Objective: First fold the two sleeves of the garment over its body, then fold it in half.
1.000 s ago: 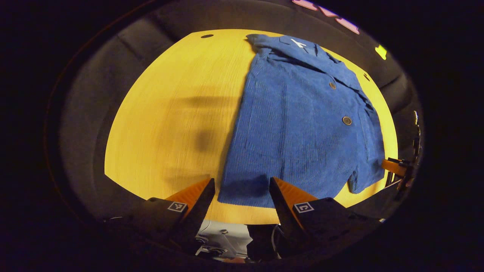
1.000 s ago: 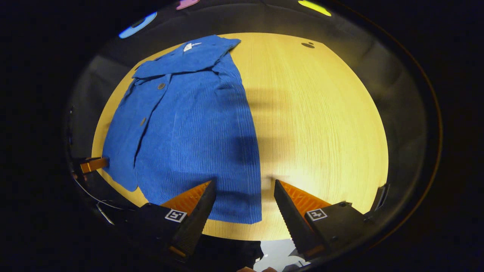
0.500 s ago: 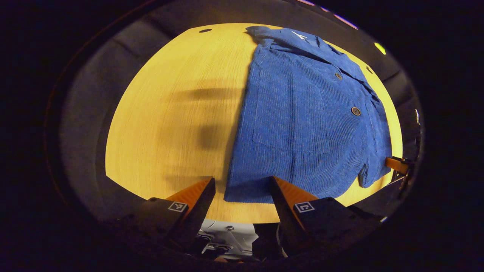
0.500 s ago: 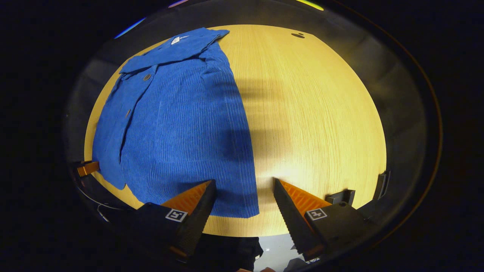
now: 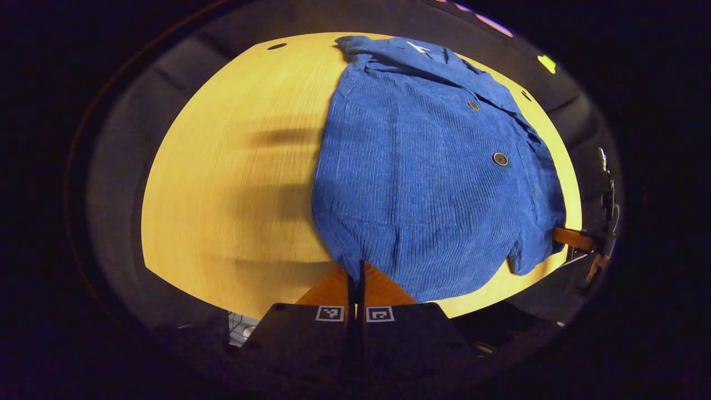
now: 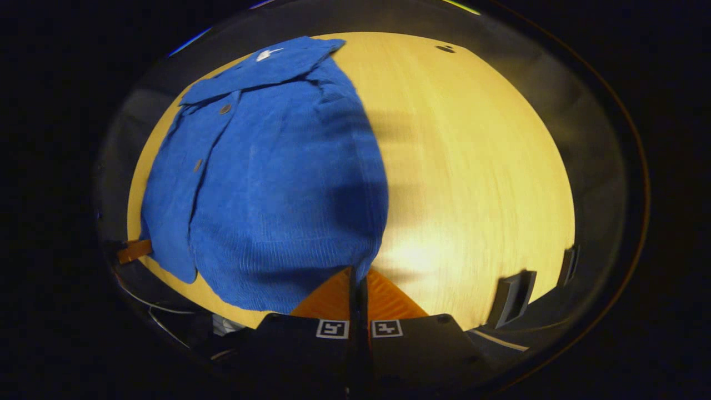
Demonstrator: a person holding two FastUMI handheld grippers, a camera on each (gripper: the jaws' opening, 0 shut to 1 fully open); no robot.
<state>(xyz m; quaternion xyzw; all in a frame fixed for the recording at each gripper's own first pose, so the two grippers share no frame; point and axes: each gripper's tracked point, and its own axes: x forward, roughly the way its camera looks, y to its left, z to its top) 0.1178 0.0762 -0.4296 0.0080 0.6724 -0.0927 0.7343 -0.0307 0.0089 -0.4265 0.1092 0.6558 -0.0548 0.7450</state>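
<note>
Left gripper [image 5: 356,272]: fingers drawn together on the near left hem corner of the blue ribbed corduroy jacket [image 5: 433,166], the cloth pinched between them and puckered toward the tips. Right gripper [image 6: 358,278]: fingers likewise closed, clamping the near right hem corner of the same jacket [image 6: 266,166], where the fabric gathers to a point.

The jacket lies front-up on the round pale wooden table [image 5: 233,178], its collar [image 5: 400,50] at the far edge and its hem at the near edge. Both sleeves are already folded in over the body, so that the garment forms a long narrow panel. Two dark round buttons [image 5: 500,159] show along the front placket. A small white tag [image 6: 269,53] sits inside the collar.

In the left gripper view, the other gripper's finger [image 5: 572,239] appears at the right rim, just beside the hem. The table's bare surface [image 6: 477,166] extends to either side of the jacket.
</note>
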